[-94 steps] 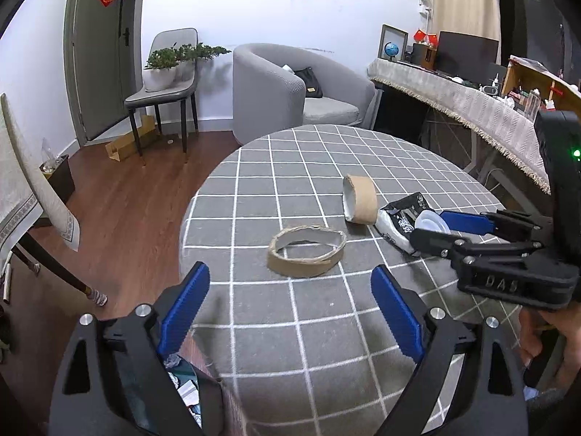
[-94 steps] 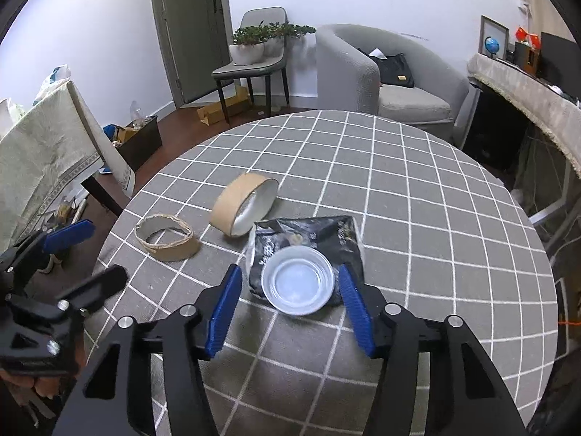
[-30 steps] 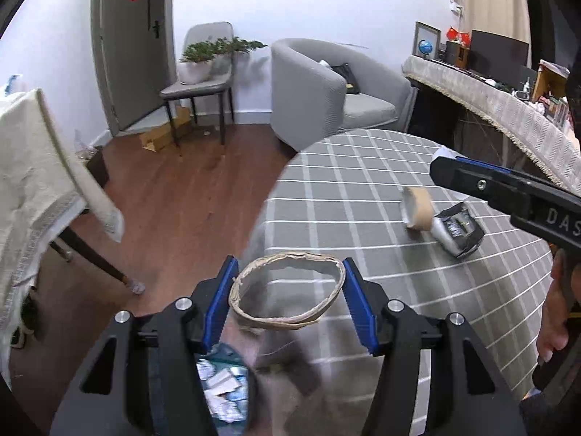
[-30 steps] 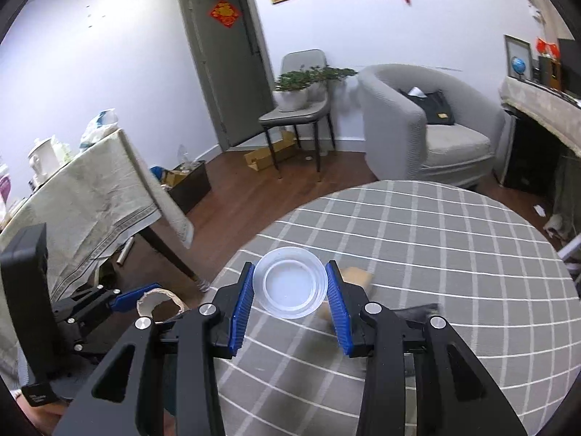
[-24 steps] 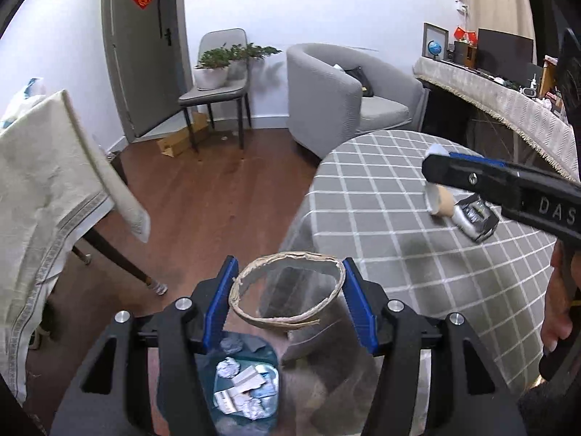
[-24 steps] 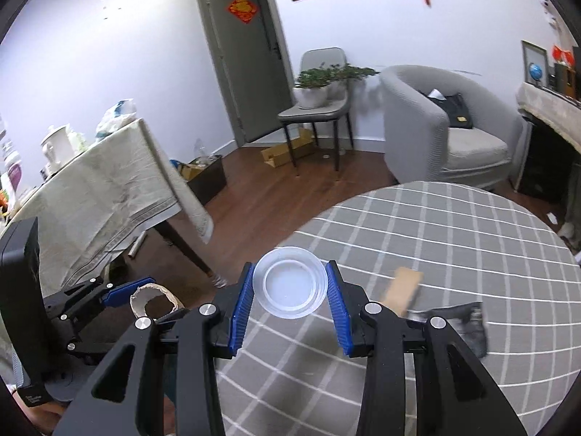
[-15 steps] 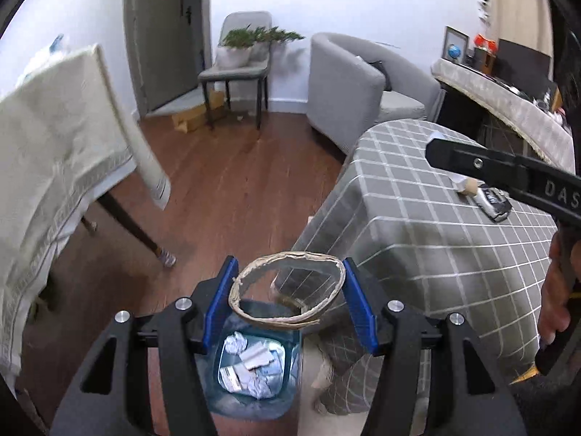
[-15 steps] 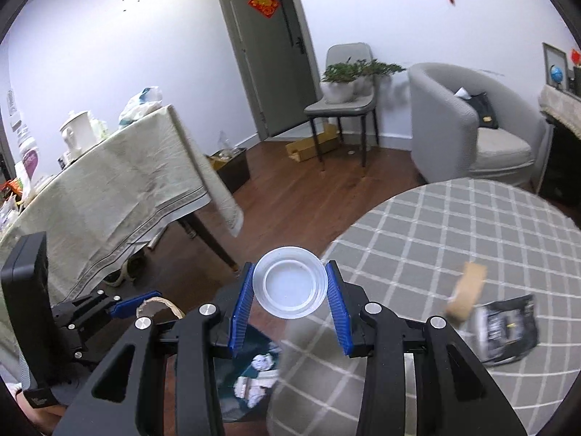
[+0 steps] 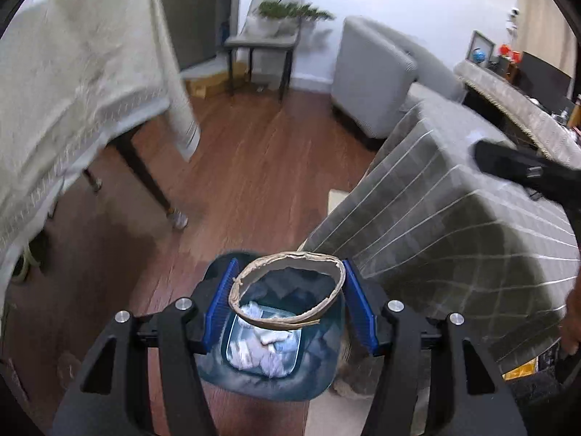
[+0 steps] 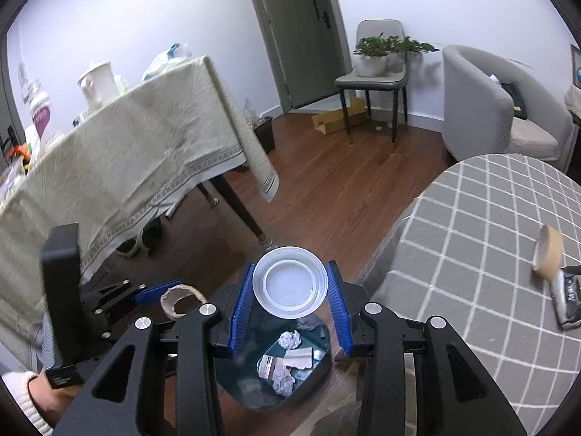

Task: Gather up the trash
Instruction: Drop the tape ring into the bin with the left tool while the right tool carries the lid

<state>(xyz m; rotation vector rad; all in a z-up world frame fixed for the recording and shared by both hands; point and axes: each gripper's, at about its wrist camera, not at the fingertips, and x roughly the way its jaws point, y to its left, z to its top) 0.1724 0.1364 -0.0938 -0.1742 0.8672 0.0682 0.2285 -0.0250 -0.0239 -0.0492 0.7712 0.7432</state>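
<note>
My left gripper [image 9: 288,299] is shut on a flattened brown cardboard ring [image 9: 308,318], held right above a blue trash bin [image 9: 319,378] on the floor with crumpled paper inside. My right gripper [image 10: 289,310] is shut on a clear round plastic lid [image 10: 288,287], also above the blue trash bin [image 10: 316,381]. In the right wrist view the left gripper [image 10: 159,292] with the cardboard ring [image 10: 180,299] shows at lower left, held by a hand in a white sleeve. A brown tape roll [image 10: 548,256] and a black wrapper [image 10: 568,299] lie on the round grey checked table [image 10: 472,239].
A table under a cream cloth [image 10: 120,152] stands left, its dark leg [image 10: 241,210] near the bin. Wooden floor [image 9: 261,167] lies beyond. A grey armchair [image 10: 483,105], a chair with a potted plant [image 10: 377,69] and a door stand at the back.
Both grippers swung left off the checked table and sank over the bin, still holding the ring and the lid. The bin now sits directly beneath them.
</note>
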